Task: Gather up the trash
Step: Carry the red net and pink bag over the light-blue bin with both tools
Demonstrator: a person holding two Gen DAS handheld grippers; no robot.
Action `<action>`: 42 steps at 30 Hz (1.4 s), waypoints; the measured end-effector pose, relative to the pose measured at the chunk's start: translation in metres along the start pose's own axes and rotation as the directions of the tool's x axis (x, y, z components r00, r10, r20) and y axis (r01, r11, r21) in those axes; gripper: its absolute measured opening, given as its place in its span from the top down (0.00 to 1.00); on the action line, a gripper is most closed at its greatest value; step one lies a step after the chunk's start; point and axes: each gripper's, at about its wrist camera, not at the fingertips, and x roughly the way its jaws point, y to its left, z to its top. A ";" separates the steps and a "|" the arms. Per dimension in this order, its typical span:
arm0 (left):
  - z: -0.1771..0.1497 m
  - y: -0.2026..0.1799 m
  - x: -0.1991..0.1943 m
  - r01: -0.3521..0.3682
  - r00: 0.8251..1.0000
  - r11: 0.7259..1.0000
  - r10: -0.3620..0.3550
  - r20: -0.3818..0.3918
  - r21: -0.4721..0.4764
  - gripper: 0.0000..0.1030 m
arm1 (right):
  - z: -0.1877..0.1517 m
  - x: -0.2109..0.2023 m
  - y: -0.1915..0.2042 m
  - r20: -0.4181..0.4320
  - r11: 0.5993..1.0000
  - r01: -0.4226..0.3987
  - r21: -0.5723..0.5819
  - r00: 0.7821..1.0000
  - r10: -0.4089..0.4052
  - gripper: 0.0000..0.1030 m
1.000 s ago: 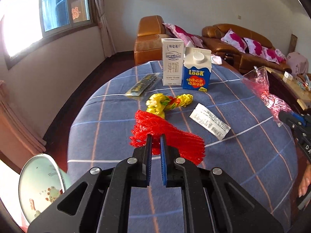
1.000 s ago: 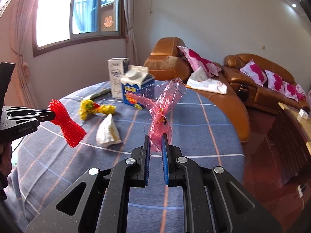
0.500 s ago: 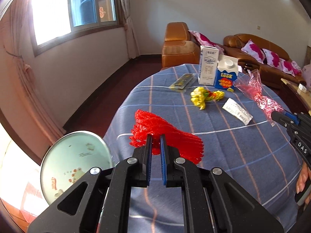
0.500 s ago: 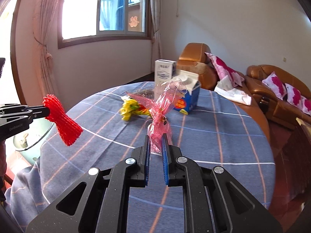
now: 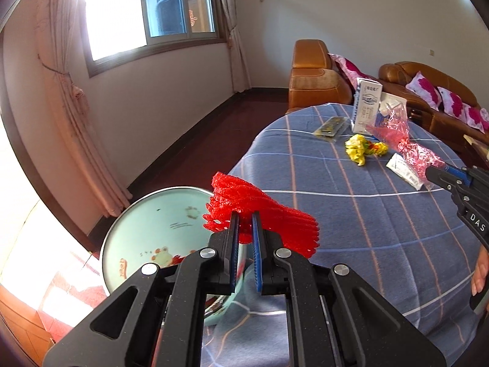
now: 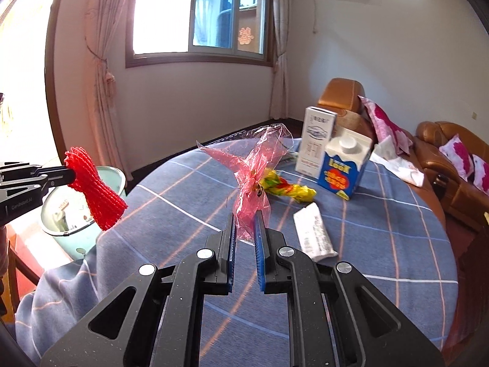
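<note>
My left gripper (image 5: 245, 218) is shut on a red foam fruit net (image 5: 269, 217) and holds it in the air at the table's left edge, partly over a pale green bin (image 5: 152, 232). The net (image 6: 94, 189) and bin (image 6: 70, 211) also show in the right wrist view. My right gripper (image 6: 244, 217) is shut on a crumpled pink plastic wrapper (image 6: 256, 171), held above the blue checked tablecloth (image 6: 366, 244). On the cloth lie a yellow wrapper (image 6: 287, 186), a white packet (image 6: 314, 235), a white carton (image 6: 316, 140) and a blue carton (image 6: 345, 165).
A flat dark wrapper (image 5: 331, 125) lies at the table's far edge. Brown leather sofas (image 5: 314, 73) with pink cushions stand behind the table. A window wall and curtain (image 5: 76, 122) are to the left. Dark floor lies between wall and table.
My left gripper has swung left with the red net, from over the table to the edge above the bin. My right gripper has turned left too, still holding the pink wrapper.
</note>
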 end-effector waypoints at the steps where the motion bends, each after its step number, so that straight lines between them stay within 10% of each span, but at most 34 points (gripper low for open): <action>1: -0.001 0.004 0.000 -0.008 1.000 1.000 0.008 -0.002 -0.006 0.92 | 0.001 0.001 0.003 0.001 1.000 -0.009 -0.006 1.000 0.009 0.88; 42: -0.032 0.123 -0.008 -0.271 0.962 0.953 0.265 -0.061 -0.138 0.92 | 0.045 0.056 0.128 -0.007 0.945 -0.236 -0.228 0.970 0.241 0.88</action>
